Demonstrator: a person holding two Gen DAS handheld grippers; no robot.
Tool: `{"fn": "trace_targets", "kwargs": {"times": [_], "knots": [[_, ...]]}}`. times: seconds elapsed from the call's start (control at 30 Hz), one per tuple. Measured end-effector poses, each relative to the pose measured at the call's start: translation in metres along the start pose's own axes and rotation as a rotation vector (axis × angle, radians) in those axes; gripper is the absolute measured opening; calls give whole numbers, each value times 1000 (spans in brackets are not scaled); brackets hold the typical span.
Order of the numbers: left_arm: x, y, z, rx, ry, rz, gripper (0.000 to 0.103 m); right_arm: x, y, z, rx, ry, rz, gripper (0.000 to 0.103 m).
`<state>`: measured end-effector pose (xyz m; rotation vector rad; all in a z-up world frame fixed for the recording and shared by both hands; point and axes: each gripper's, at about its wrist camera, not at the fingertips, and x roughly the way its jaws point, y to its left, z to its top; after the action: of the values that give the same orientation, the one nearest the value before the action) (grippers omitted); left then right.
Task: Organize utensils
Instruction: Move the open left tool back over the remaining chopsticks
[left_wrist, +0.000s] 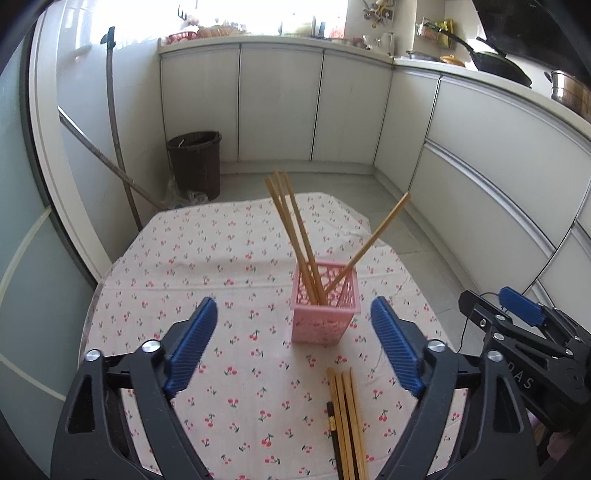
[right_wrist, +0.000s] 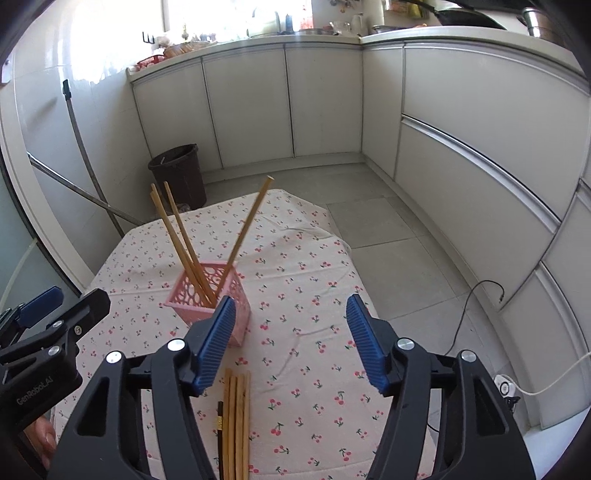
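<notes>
A pink perforated holder (left_wrist: 325, 303) (right_wrist: 210, 295) stands upright on the cherry-print tablecloth (left_wrist: 221, 258) (right_wrist: 303, 280). Several wooden chopsticks (left_wrist: 291, 229) (right_wrist: 177, 229) lean in it, one (left_wrist: 373, 240) (right_wrist: 248, 225) tilted right. A bundle of wooden chopsticks (left_wrist: 349, 424) (right_wrist: 236, 424) and one dark chopstick (left_wrist: 332, 424) (right_wrist: 219, 424) lie flat at the near edge. My left gripper (left_wrist: 293, 332) is open and empty, hovering above the table just short of the holder. My right gripper (right_wrist: 290, 332) is open and empty, to the right of the holder.
A dark waste bin (left_wrist: 195, 162) (right_wrist: 179, 173) stands on the floor beyond the table, beside a leaning mop handle (left_wrist: 114, 129) (right_wrist: 85, 147). White cabinets (left_wrist: 277, 103) (right_wrist: 288, 99) ring the room. A cable (right_wrist: 476, 306) lies on the floor at right.
</notes>
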<state>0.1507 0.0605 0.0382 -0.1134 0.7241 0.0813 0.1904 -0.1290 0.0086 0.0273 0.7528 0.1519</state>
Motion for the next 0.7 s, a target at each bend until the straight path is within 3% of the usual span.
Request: {"fn": "trace_targets", "kwargs": {"times": [0.13, 0.23, 0.5, 0.7], "knots": [[9, -4, -12, 16, 59, 5, 95, 6, -10, -11, 26, 39, -32, 83], [19, -4, -22, 18, 109, 20, 96, 13, -24, -23, 77, 85, -48, 93], [60, 0, -44, -14, 315, 17, 96, 38, -55, -53, 174, 277, -36, 93], [100, 7, -64, -109, 492, -14, 96, 59, -63, -72, 279, 449, 94, 93]]}}
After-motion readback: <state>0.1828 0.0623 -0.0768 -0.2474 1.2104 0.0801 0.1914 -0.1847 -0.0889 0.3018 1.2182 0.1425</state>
